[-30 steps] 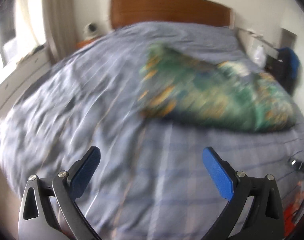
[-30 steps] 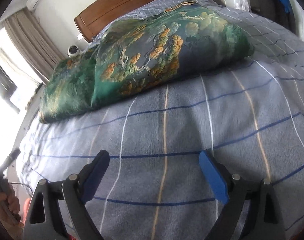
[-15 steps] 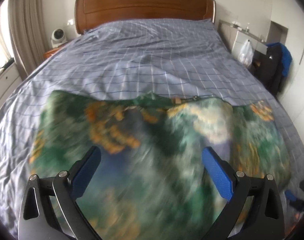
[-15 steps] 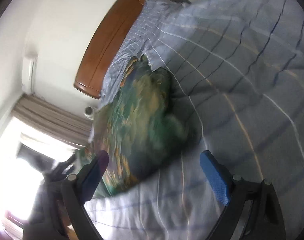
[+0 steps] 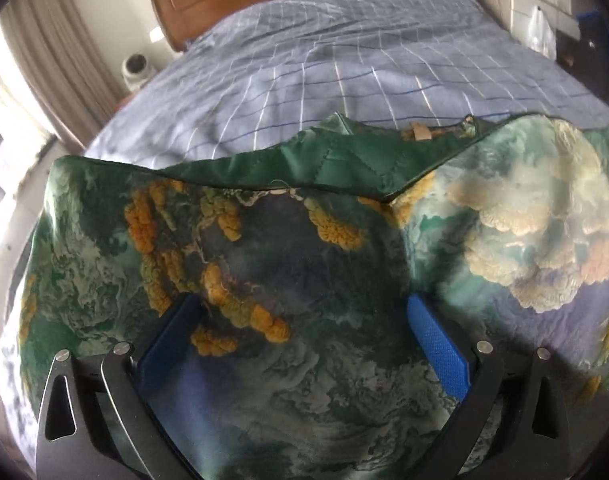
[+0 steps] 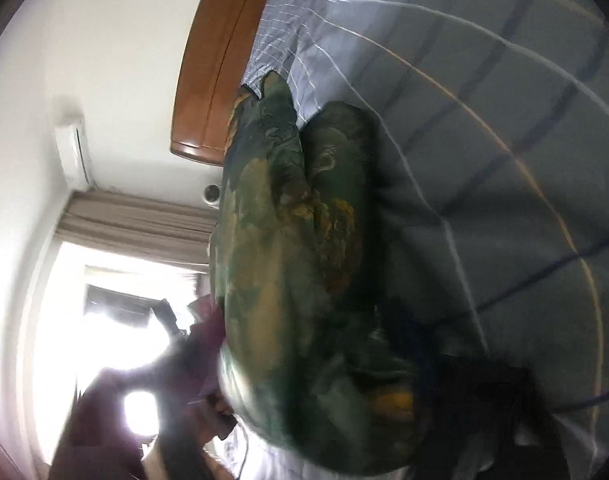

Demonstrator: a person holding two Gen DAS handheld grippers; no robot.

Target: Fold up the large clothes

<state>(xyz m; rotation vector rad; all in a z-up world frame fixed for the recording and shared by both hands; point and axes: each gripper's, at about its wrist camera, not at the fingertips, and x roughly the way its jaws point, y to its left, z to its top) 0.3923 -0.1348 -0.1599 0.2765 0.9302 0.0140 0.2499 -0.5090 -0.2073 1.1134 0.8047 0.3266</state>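
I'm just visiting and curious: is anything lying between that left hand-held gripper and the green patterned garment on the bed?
Nothing visible does. The left hand-held gripper is open, and the green patterned garment lies directly under and between its blue fingers, spread over the checked bed cover. No other item sits on the fabric there.

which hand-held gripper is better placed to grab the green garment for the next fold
Left, probably. The left hand-held gripper is open, its blue pads straddling the green printed garment on the checked bedspread. In the right wrist view the garment is dark and blurred, and that gripper's state can't be read.
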